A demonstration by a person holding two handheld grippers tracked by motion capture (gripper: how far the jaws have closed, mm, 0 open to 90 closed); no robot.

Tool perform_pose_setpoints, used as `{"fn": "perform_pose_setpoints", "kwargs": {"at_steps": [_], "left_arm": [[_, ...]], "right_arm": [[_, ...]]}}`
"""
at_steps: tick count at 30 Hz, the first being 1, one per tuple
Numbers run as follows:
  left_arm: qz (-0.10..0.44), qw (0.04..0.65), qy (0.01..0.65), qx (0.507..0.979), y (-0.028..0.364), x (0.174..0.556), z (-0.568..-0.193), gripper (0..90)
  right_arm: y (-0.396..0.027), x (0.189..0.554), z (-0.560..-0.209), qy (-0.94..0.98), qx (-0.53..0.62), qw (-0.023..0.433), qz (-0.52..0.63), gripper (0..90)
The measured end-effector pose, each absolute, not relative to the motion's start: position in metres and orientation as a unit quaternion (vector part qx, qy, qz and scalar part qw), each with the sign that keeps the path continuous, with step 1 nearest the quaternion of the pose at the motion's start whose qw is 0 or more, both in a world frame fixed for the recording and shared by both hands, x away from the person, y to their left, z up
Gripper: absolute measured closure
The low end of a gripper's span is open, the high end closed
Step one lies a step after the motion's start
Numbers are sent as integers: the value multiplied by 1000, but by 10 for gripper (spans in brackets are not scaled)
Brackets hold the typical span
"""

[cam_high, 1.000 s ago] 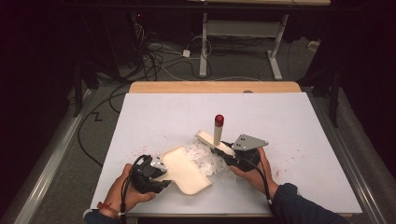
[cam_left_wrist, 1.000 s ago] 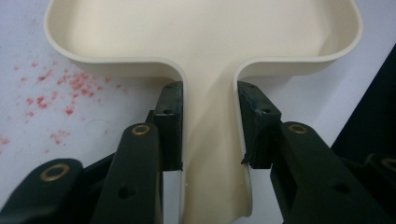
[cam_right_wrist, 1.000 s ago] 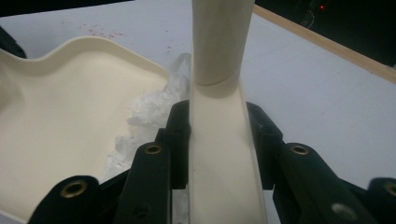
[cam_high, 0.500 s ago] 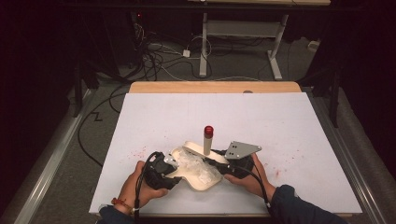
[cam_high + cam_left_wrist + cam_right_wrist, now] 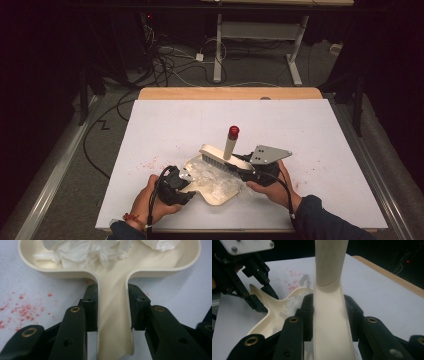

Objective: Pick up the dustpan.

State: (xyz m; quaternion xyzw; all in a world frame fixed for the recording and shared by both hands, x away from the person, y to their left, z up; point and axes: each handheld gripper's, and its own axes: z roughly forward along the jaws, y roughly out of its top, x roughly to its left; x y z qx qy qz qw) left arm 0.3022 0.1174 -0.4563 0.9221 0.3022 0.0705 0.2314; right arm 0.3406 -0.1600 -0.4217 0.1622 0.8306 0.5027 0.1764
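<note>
High view, nearest edge: a person's two hands work at the near side of a white table [image 5: 325, 130], one gripper in each.
Left gripper [image 5: 112, 307]: its jaws are clamped on the narrow handle of a cream dustpan [image 5: 112, 270], one jaw pressed to each side wall.
Right gripper [image 5: 328, 315]: its jaws are closed on the cream back of a hand brush [image 5: 222, 159], whose handle ends in a red cap [image 5: 233, 132] and stands tilted upward.
Dustpan position: flat on the table between the two hands, with the brush bristles at its far lip.
Load: crumpled white tissue [image 5: 85, 251] lies inside the pan, more of it at the far right corner.
Handling, as judged: the pan looks like light, stiff moulded plastic, smooth enough to slip, so the channelled handle is the sound place to grip; the tissue is soft and nearly weightless and may blow or tumble out if the pan tips.
Table marks: red specks [image 5: 150, 162] are scattered just left of the pan.
Farther off: cables [image 5: 165, 60] and a desk frame on the dark floor.
Writing: no brand, label or lettering can be read.
</note>
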Motion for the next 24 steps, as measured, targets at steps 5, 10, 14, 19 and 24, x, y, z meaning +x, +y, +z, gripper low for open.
{"fn": "perform_pose_setpoints", "kwargs": {"at_steps": [5, 10, 14, 19, 24], "left_arm": [[73, 231, 299, 923, 120, 303, -458, 630], [72, 228, 298, 924, 124, 303, -460, 630], [71, 225, 299, 925, 128, 303, -461, 631], [69, 218, 294, 928, 131, 302, -462, 631], [64, 213, 289, 931, 135, 300, -462, 631]], "right_arm": [[-172, 341, -409, 820, 171, 181, 515, 683], [-187, 337, -398, 822, 174, 177, 513, 683], [-202, 331, -393, 831, 173, 165, 502, 683], [-220, 322, -397, 846, 169, 142, 485, 683], [-235, 318, -404, 861, 163, 129, 463, 683]]}}
